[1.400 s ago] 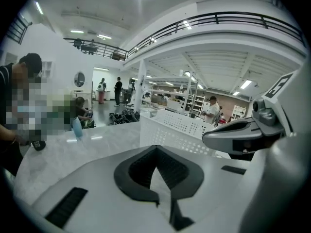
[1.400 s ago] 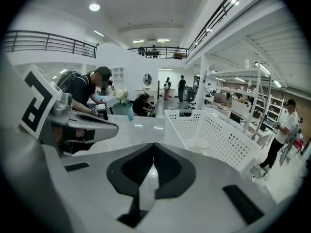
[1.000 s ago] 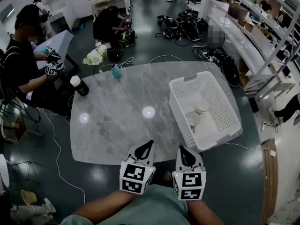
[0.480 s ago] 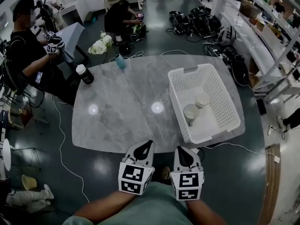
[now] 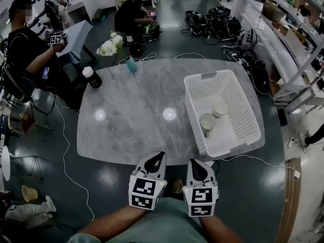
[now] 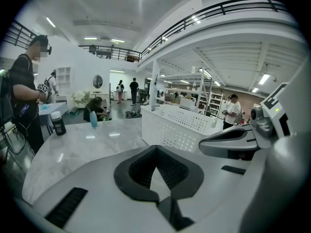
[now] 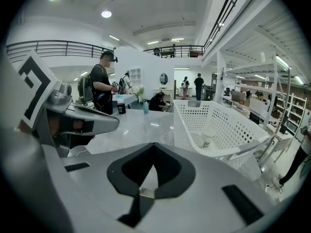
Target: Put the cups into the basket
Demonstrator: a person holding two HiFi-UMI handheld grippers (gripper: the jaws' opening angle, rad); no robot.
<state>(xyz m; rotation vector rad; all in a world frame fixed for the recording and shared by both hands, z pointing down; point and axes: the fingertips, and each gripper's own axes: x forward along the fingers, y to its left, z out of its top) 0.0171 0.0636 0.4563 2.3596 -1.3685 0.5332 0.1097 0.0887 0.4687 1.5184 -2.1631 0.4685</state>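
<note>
Two pale cups (image 5: 207, 121) (image 5: 219, 109) sit inside the white perforated basket (image 5: 243, 110) on the right half of the grey marble table (image 5: 136, 115). In the right gripper view the cups (image 7: 208, 136) show through the basket's open top (image 7: 228, 123). My left gripper (image 5: 161, 155) and right gripper (image 5: 193, 162) hang side by side over the table's near edge, both shut with nothing in them. The left gripper view shows its jaws (image 6: 156, 152) closed and the basket wall (image 6: 180, 125) ahead to the right. The right gripper (image 7: 154, 147) points towards the basket's near left corner.
A black bottle with a white cap (image 5: 91, 77) and a small blue bottle (image 5: 131, 64) stand at the table's far left edge. A seated person (image 5: 28, 49) holds other grippers beyond that corner. Cables and bags (image 5: 212, 22) lie on the floor; shelving (image 5: 293, 39) lines the right.
The head view has shifted, so the table and basket sit slightly differently in frame. Both grippers stay shut, side by side, at the near edge. The cups have not moved in the basket.
</note>
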